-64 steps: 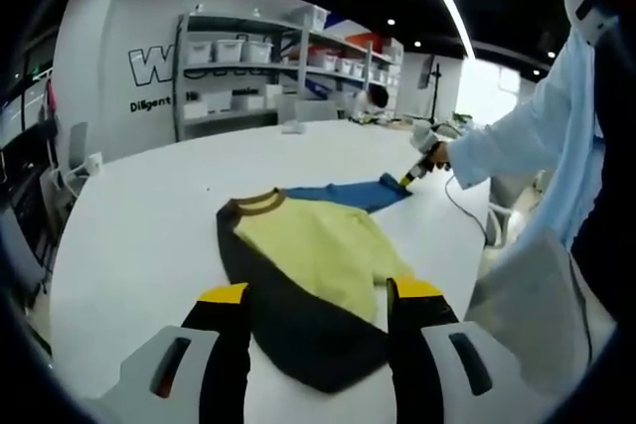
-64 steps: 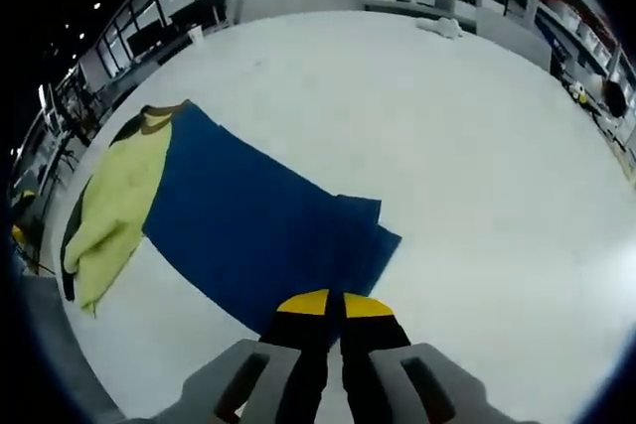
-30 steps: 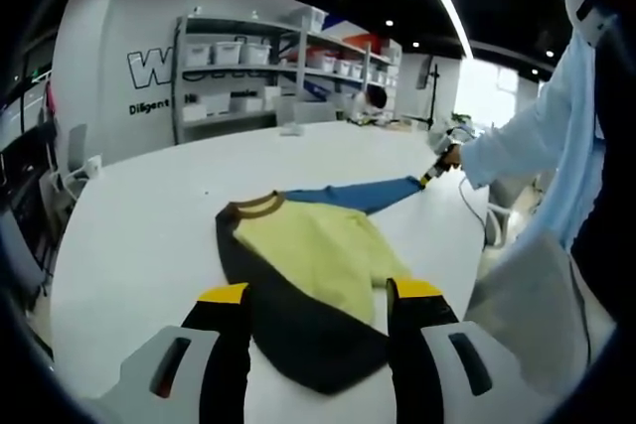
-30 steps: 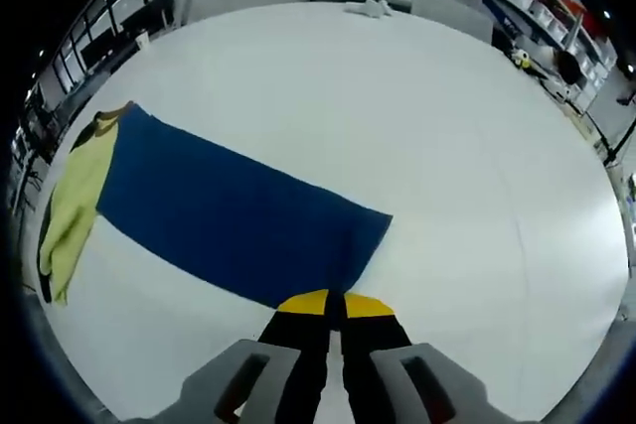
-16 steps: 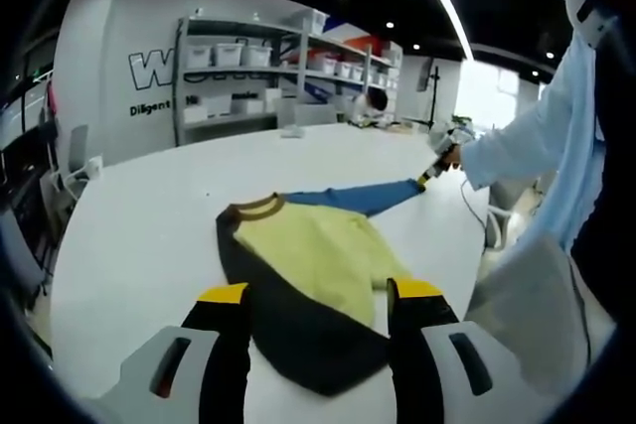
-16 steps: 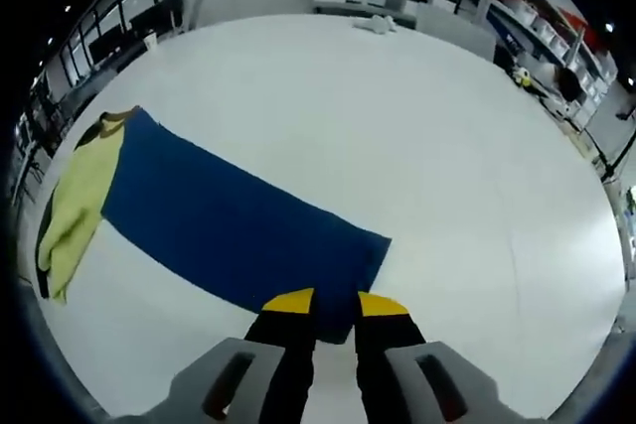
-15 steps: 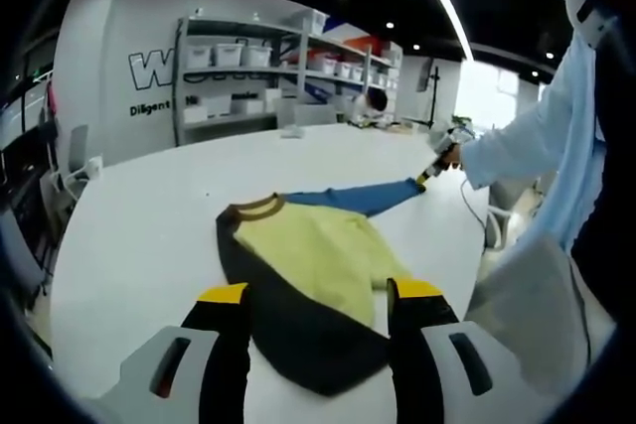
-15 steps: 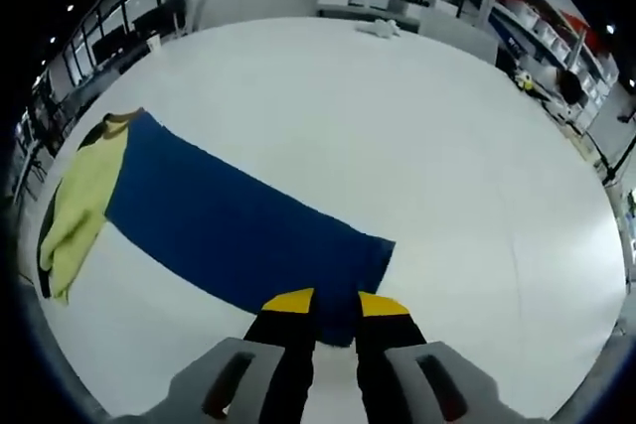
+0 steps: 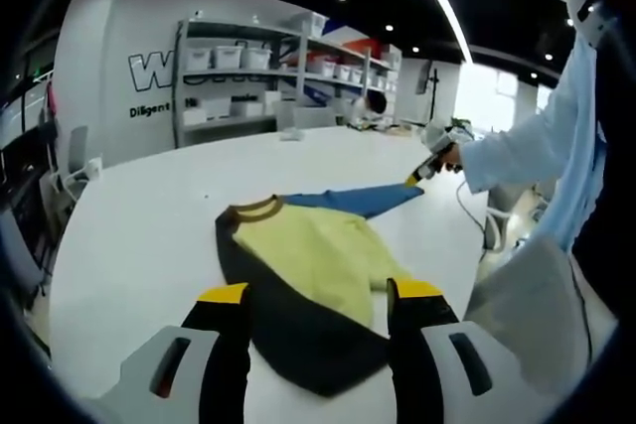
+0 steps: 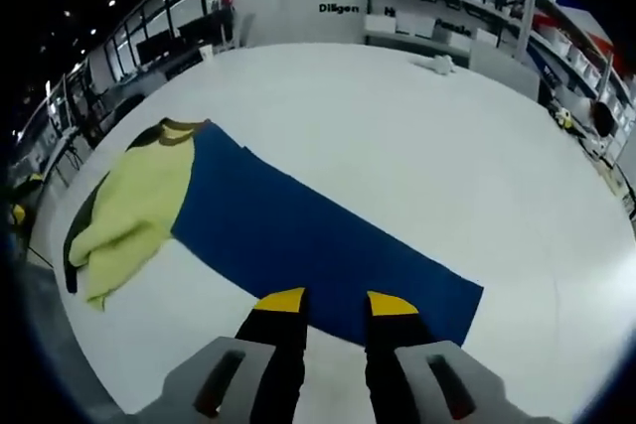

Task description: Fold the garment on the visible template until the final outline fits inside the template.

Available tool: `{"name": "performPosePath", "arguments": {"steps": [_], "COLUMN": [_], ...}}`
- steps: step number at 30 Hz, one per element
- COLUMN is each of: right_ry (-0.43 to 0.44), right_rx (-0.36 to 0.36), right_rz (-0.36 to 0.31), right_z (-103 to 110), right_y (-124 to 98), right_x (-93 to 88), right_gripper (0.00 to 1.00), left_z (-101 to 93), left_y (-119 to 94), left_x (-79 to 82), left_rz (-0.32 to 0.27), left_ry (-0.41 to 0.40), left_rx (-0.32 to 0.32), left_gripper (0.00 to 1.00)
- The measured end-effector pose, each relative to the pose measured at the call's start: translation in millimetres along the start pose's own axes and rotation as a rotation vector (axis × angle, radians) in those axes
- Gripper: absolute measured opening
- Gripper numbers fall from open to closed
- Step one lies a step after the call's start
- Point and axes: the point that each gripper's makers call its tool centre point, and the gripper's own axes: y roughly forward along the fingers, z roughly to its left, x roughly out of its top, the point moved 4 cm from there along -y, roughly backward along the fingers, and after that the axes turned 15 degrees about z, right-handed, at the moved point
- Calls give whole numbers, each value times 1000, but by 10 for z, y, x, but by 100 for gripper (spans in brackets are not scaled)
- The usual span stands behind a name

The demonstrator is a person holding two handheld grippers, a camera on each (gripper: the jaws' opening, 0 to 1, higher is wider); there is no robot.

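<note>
Releasing: right gripper (image 10: 334, 302) jaws now spread (were pinched on the blue template (image 10: 318, 235)), so it's laid flat. Left gripper (image 9: 316, 293) spread, garment (image 9: 298, 265) unfolded.

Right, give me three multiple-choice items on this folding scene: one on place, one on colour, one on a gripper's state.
1. Where does the garment lie?
A. on the white table
B. on a shelf
C. over a chair

2. What colour is the long sleeve stretched out toward the right gripper?
A. red
B. blue
C. white

3. How do the left gripper's jaws stand?
A. shut on the collar
B. shut on nothing
C. open, apart

Answers:
1 A, the garment is spread flat on the white tabletop in both views.
2 B, the sleeve is blue, beside the yellow body with its dark side panel.
3 C, a wide gap shows between the yellow-tipped jaws, with the garment seen through it.
</note>
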Motion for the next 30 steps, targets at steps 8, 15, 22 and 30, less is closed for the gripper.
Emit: {"name": "performPosePath", "arguments": {"steps": [8,15,22,30], "right_ry": [-54,-132,-241,-283], "right_rx": [94,197,276,373], "right_rz": [-37,-101,-177,-262], "right_z": [424,763,970,1075], "right_y": [-56,-169,-259,-445], "right_x": [81,132,61,-41], "right_gripper": [22,32,41,56], "left_z": [-36,-42,-43,-60], "left_y": [-30,-73,-89,-78], "left_x": [11,-3,-29,-42], "left_rz": [-14,-18,-18,-13], "left_ry": [3,8,9,10], "left_rx": [-6,-3,-1,2], "left_gripper": [52,53,53,53]}}
